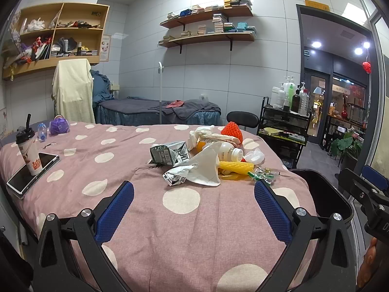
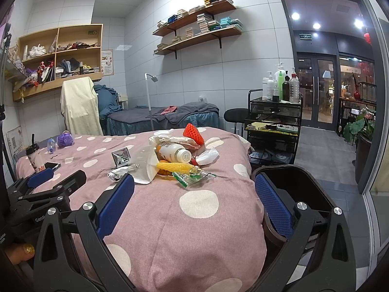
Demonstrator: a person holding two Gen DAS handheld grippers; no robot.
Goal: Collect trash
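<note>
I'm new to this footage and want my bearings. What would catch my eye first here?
The heap of trash in the middle of the pink polka-dot bedspread, topped at its far side by a bright red foam net and fronted by a crushed carton. At the bed's right edge stands a black bin. Both the left gripper and right gripper hover open and empty.
</note>
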